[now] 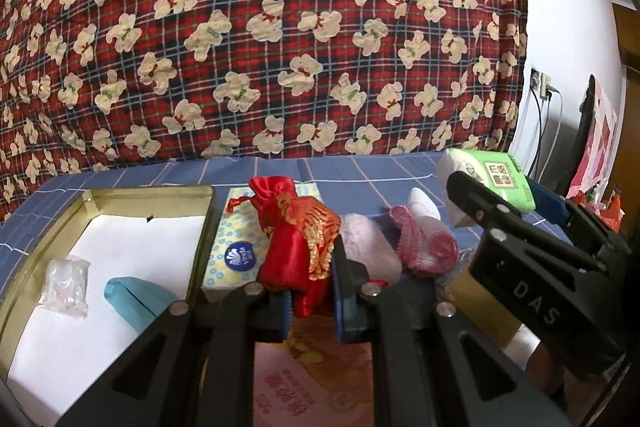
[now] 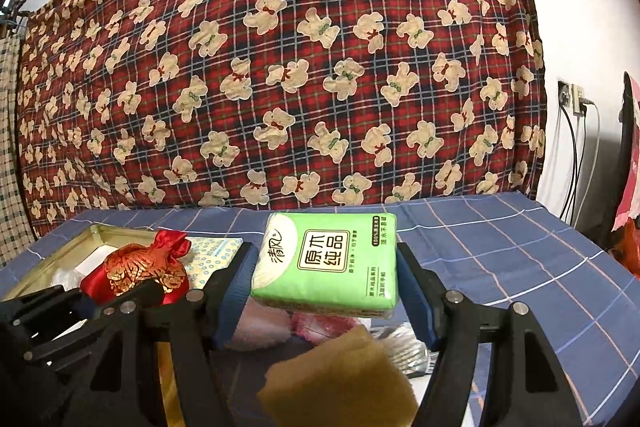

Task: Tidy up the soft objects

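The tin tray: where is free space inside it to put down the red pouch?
The tin tray is bare white across its middle and back, beyond the clear packet and teal item at the front. Right of it, items crowd together.

I read "DAS" on the right tongs' (image 1: 516, 203) black arm, "Vinda" on the blue-dotted tissue pack (image 1: 236, 247), and "原木纯品" on the green tissue pack (image 2: 326, 259).
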{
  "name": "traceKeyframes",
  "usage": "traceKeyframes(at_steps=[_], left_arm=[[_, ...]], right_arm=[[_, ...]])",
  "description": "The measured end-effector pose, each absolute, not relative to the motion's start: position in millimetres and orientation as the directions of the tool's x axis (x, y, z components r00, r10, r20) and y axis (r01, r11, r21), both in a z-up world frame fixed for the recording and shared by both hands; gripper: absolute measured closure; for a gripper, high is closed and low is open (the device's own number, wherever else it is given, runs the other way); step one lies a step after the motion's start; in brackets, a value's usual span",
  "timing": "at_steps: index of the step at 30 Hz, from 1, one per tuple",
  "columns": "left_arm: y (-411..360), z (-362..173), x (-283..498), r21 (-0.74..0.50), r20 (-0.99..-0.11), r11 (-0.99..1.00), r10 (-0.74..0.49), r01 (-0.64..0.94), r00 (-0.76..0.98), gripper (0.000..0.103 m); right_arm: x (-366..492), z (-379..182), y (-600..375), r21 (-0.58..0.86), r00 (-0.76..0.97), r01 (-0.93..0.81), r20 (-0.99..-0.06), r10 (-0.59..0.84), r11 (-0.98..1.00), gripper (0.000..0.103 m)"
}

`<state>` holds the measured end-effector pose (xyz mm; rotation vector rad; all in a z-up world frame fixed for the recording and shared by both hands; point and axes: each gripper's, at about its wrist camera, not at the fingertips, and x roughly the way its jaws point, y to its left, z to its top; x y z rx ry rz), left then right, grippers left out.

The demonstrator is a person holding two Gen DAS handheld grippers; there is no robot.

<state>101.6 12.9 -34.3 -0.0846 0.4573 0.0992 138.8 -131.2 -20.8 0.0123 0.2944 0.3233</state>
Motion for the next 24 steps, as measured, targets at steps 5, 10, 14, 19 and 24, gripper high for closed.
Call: traceKeyframes(at_steps=[5,10,14,19,24], left_arm=[[19,-36,104,-0.072,-0.46,0.991,0.07,-0.116,0.885,0.09],[22,-38,105,-0.074,-0.47,0.991,0.061,-0.108,0.881,0.09],[23,-38,107,-0.067,-0.48,0.991,0.069,-0.115,0.875,0.09],[23,-40,111,-0.049,-0.499,0.988,0.1,-0.144,0.861,0.09],[27,-41,112,-0.056,-0.507,0.985,0.115,-0.166,0.854,0.09]], right_arm=[[139,-21,-122,0.045,0.906,-0.314,-0.284,0.314,0.948,0.033],[141,-21,-113,0.036,0.904,-0.321,-0.287,0.317,0.946,0.033],[148,-22,-110,0.059,0.895,-0.322,-0.306,0.324,0.945,0.033],[158,-24,-104,0.075,0.884,-0.318,-0.338,0.324,0.945,0.033],[165,-26,-101,0.095,0.874,-0.317,-0.357,0.329,0.944,0.033]])
